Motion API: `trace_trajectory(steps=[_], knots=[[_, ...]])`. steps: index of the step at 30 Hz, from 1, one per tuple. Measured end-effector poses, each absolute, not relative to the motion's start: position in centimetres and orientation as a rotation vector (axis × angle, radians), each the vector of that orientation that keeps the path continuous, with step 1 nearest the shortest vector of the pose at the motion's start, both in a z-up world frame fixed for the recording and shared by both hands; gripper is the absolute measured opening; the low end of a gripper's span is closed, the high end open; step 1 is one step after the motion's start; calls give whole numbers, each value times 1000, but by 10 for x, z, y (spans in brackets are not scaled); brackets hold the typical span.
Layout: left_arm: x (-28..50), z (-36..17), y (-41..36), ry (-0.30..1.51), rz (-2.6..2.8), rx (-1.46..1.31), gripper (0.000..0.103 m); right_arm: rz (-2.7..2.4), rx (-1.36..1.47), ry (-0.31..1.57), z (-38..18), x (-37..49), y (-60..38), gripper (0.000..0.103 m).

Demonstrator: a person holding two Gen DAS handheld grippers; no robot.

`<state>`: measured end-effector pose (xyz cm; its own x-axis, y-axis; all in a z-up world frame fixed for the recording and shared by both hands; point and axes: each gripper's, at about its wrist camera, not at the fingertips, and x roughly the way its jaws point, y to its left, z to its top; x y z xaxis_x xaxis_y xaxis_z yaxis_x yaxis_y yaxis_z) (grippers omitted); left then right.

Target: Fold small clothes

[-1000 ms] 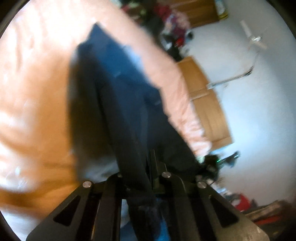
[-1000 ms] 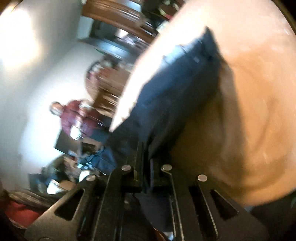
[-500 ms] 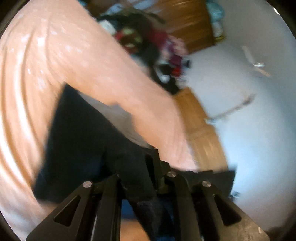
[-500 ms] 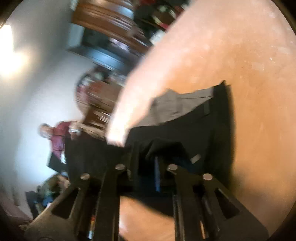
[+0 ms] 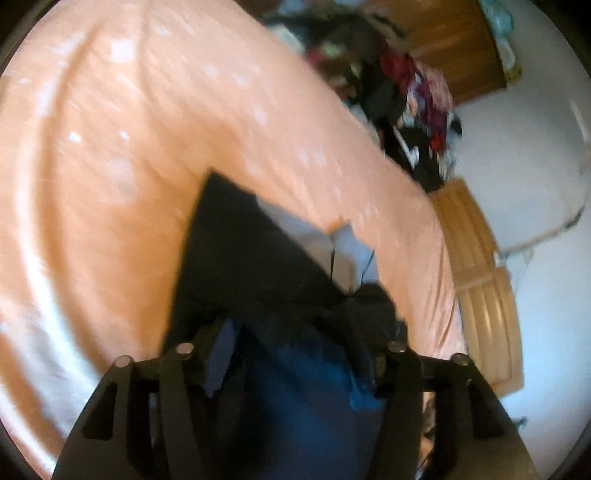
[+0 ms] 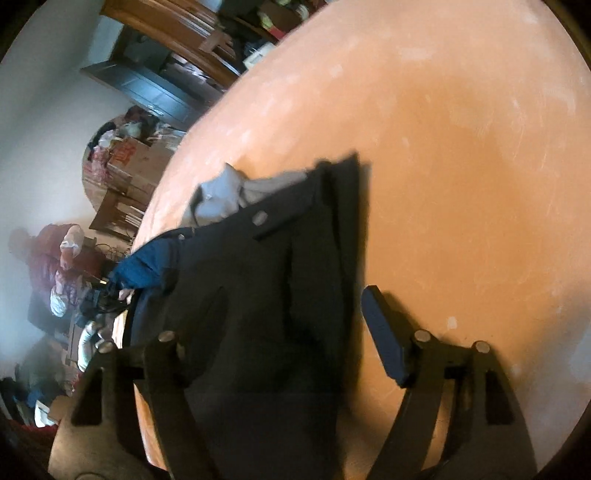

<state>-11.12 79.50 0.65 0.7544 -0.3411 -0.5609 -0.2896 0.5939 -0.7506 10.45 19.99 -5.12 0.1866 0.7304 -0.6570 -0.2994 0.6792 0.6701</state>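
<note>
A dark navy garment [image 5: 240, 266] lies on the peach bed sheet [image 5: 110, 166], with pale grey lining [image 5: 347, 251] showing at its far edge. My left gripper [image 5: 291, 354] is open just above its near end, and a blue fold of the cloth sits loosely between the spread fingers. In the right wrist view the same garment [image 6: 288, 258] lies flat with a button and pocket flap showing. My right gripper [image 6: 273, 332] is open over its near part. The right pad [image 6: 384, 332] rests on the bare sheet [image 6: 461, 184], and the left finger is partly hidden by cloth.
A heap of mixed clothes [image 5: 406, 92] lies past the bed's far edge, beside wooden furniture [image 5: 476, 295]. A person in a red top [image 6: 55, 258] sits off the bed's left side, near cardboard boxes [image 6: 129, 162] and a wooden cabinet [image 6: 177, 22].
Both grippers were shut on the hanging garment; they lowered it onto the sheet and opened, so it now lies flat and released.
</note>
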Motion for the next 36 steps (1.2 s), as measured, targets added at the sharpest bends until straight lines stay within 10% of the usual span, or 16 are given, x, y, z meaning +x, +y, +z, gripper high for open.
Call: trace_trajectory(steps=[3, 15, 18, 33, 36], knots=[[-129, 26, 821, 659, 164, -891, 86, 748, 396, 1182, -59, 96, 203, 72], [-168, -17, 752, 943, -28, -599, 86, 676, 277, 1046, -14, 61, 235, 74], [-193, -37, 778, 913, 52, -671, 59, 665, 215, 1021, -7, 48, 254, 74], [-247, -14, 725, 870, -126, -767, 59, 649, 141, 1045, -3, -68, 260, 79], [-237, -30, 768, 913, 88, -732, 22, 669, 115, 1049, 1, -73, 269, 79]])
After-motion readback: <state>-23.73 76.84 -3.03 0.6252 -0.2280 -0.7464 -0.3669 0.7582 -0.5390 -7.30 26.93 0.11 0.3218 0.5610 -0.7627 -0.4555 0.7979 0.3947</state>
